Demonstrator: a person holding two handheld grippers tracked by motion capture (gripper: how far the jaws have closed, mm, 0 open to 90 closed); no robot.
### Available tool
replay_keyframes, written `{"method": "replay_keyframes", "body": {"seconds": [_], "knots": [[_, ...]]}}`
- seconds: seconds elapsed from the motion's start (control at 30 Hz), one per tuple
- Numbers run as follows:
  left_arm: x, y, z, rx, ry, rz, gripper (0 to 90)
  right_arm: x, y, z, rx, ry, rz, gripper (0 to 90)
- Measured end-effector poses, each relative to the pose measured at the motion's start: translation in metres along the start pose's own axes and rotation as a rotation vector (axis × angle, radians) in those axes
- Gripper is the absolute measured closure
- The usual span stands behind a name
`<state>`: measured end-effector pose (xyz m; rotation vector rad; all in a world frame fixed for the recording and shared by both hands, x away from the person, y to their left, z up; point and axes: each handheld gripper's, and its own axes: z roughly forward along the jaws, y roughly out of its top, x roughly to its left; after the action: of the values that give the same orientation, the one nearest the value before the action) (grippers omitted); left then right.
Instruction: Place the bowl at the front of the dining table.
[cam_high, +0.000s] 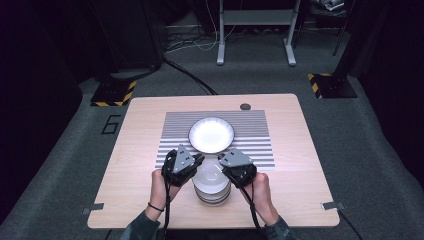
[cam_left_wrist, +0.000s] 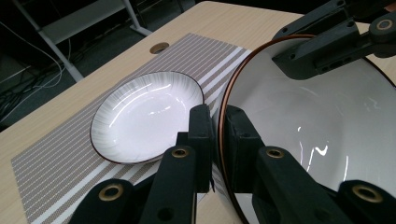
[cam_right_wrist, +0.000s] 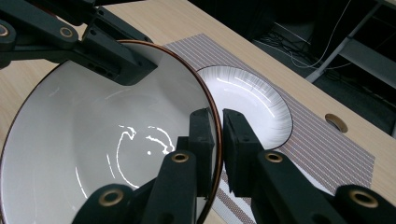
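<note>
The top bowl sits on a stack of bowls at the near middle of the tabletop, just in front of the striped mat. It is white with a thin brown rim and holds nothing. The left claw pinches the bowl's left rim, 1 jaw inside and 1 outside; the right claw pinches the right rim the same way. On the mat beyond lies a shallow white plate, also bare, near the stack but apart from it. Both hands come in from the near edge, left hand and right hand flanking the stack, claws angled inward toward each other.
</note>
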<state>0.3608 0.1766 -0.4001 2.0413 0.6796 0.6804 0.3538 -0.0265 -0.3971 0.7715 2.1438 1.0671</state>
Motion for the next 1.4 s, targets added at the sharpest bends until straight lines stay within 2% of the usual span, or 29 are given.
{"method": "replay_keyframes", "body": {"seconds": [0.27,1.4], "knots": [[0.002,0.002,-0.001,-0.005,0.004,0.009,82.4,-0.001,0.003,0.0,-0.002,-0.005,-0.01,82.4],[0.017,0.012,0.0,-0.032,0.01,-0.001,82.6,-0.008,0.022,0.004,-0.001,-0.025,-0.012,82.3]]}}
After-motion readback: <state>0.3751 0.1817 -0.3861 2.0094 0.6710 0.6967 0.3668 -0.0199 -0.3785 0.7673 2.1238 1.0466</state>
